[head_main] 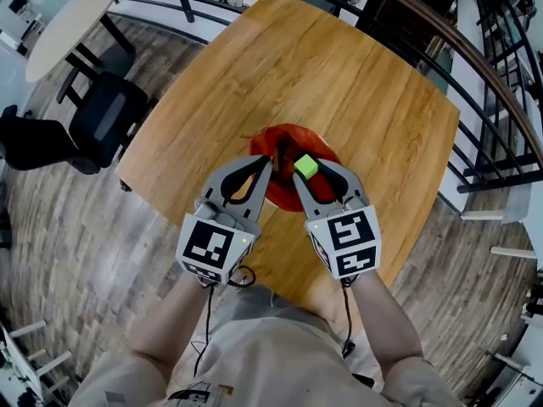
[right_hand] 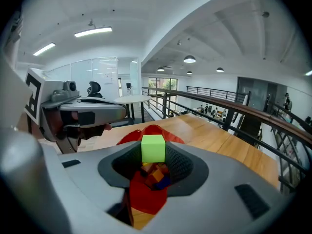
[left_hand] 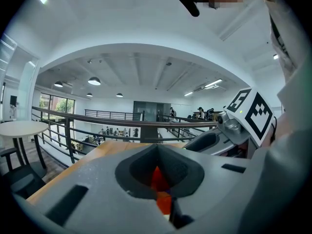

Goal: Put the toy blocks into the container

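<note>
- While both claws hung above the near edge of the wooden table (head_main: 322, 75), the right gripper (head_main: 307, 170) (right_hand: 153, 151) had a green block (head_main: 305, 167) (right_hand: 153, 148) pinched between its jaw tips, which stood fairly wide around it.
- That block sat directly over the red container (head_main: 288, 131) (right_hand: 146, 199), clear of the contents.
- Several coloured blocks (right_hand: 155, 173) already lay heaped inside the container: orange, yellow, red and dark blue.
- The left gripper (head_main: 268, 164) (left_hand: 157, 147) had its jaw tips closed together at the container's left rim; whether they pinched that rim could not be told.
- Red container (left_hand: 157, 179) material showed through the hollow behind its tips.
- The two grippers were close beside each other.
</note>
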A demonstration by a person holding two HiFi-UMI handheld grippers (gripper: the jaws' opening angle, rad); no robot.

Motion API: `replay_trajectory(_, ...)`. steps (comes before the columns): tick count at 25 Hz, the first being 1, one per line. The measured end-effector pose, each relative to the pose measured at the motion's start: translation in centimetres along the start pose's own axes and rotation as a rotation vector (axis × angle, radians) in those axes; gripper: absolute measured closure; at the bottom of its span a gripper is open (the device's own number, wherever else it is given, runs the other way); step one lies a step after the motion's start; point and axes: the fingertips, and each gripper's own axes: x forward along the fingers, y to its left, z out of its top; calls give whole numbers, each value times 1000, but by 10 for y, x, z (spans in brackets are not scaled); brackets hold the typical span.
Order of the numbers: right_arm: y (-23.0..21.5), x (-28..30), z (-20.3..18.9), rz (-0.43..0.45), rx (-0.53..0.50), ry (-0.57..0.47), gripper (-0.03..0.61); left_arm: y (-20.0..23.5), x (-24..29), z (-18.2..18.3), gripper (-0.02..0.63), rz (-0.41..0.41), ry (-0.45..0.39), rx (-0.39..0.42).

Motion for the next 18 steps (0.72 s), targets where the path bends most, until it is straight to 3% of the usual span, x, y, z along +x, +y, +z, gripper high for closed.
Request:
replay_trajectory(11,6,-1,-7,37,9,15,425,0,-6,-2,603,11,-2,-11)
replay_trajectory(18,2,-5,-13,12,20,13,425,-6,-8,-4,603,4,11,-16)
